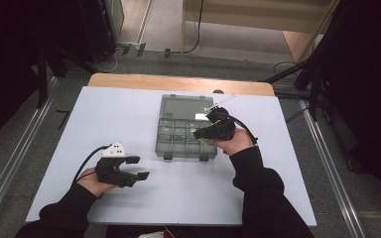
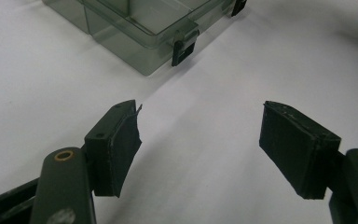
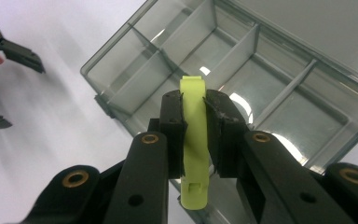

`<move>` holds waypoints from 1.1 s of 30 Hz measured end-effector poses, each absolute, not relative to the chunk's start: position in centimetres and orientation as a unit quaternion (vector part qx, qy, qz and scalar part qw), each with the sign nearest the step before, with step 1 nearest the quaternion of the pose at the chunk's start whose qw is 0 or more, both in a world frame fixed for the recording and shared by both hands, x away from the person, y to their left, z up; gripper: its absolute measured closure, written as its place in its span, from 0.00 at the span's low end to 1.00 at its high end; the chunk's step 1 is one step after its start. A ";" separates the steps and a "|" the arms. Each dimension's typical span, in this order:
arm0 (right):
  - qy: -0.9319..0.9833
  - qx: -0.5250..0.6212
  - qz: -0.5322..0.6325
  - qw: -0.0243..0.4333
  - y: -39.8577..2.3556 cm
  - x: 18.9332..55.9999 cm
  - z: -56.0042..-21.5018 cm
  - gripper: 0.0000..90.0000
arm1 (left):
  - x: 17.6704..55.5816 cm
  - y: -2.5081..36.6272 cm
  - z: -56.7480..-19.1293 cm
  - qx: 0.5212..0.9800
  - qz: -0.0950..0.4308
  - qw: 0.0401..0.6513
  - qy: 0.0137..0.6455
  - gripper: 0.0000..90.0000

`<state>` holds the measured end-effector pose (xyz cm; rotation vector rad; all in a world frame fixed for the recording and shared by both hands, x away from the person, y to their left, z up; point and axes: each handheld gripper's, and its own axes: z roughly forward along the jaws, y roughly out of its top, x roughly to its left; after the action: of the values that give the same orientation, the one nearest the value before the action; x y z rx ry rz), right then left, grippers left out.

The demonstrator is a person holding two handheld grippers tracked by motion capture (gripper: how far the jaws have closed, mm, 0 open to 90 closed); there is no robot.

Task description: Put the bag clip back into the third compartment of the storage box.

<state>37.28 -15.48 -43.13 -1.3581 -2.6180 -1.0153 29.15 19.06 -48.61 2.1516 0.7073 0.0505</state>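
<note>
A clear grey compartment box [image 1: 186,126] lies open in the middle of the white table, its lid folded back. My right gripper [image 3: 195,116] is shut on a yellow-green plastic clip [image 3: 194,140], which stands upright between the pads above the box's compartments [image 3: 223,70]. In the high view this right gripper [image 1: 203,134] hovers over the box's right front part. My left gripper [image 1: 138,167] rests open near the table's front left, and its black pads [image 2: 119,144] have nothing between them. The box's front corner and a black latch [image 2: 182,49] lie ahead of it.
The white table board [image 1: 129,114] sits on a wooden top [image 1: 178,82]. Dark stands and cables flank the table at left and right. Another black latch [image 1: 204,157] sits on the box's front wall.
</note>
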 end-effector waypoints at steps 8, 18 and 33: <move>-0.834 -0.447 -0.323 0.001 -15.4 38.2 -43.1 0.87 | 29.0 19.1 -48.6 0.859 0.019 0.425 0.285 0.31; -0.821 -0.469 -0.326 0.000 -15.0 39.5 -43.3 0.87 | 29.1 19.1 -48.9 0.855 0.017 0.429 0.291 0.31; -0.810 -0.493 -0.316 -0.007 -14.3 41.3 -44.7 0.87 | 28.7 19.1 -49.1 0.857 0.016 0.424 0.293 0.31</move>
<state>41.28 -14.34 -44.67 -1.5562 -2.5582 -0.9985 28.68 19.09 -49.09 2.1436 0.7338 0.0395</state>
